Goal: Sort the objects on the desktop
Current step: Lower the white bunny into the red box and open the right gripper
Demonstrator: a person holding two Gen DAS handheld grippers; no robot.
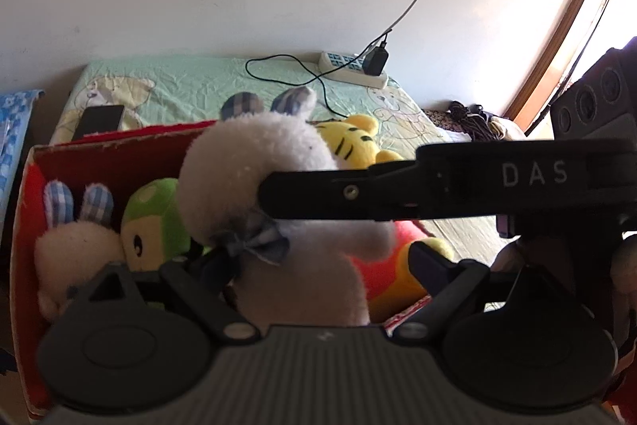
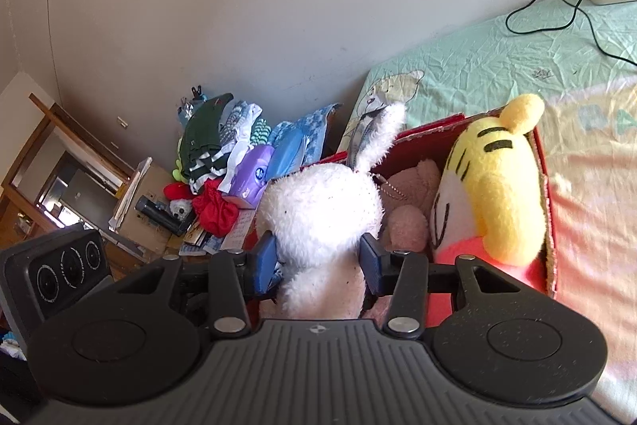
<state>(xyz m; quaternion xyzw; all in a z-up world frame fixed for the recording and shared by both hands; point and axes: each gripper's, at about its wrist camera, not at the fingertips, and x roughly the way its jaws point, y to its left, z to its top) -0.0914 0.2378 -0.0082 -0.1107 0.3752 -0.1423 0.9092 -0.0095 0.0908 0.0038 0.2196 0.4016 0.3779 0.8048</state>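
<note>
Pale wall backs a bed [image 1: 199, 82] covered with a mint-green cartoon-print sheet. On the far side of the bed lies a white power strip [image 1: 352, 68] with a black adapter plugged in and a black cable looping across the sheet; a dark phone [image 1: 99, 120] lies at the left.

On the bed stands an open red cardboard box [image 1: 24, 226] holding plush toys. In the left wrist view, a small white rabbit with checked blue ears [image 1: 75, 237] sits at the box's left, a green plush [image 1: 153, 222] just right of it, and a yellow striped tiger plush [image 2: 497, 186] at the right. In the right wrist view a pink plush [image 2: 410, 202] lies between the tiger and the held toy.

The right hand-held gripper [image 2: 318, 257] is clamped on a large white plush rabbit [image 2: 322, 210]: its blue pads [image 2: 264, 257] press both sides of the neck, just below the head. The rabbit hangs upright over the box, ears up, a blue bow at its neck.

The left hand-held gripper [image 1: 310, 265] stands spread, its fingers on either side of the same rabbit's body; contact cannot be determined. The right unit crosses this view from the right, marked "DAS".

Left of the bed, in the right wrist view, a heap of clothes and oddments [image 2: 223, 162] lies against the wall.
</note>
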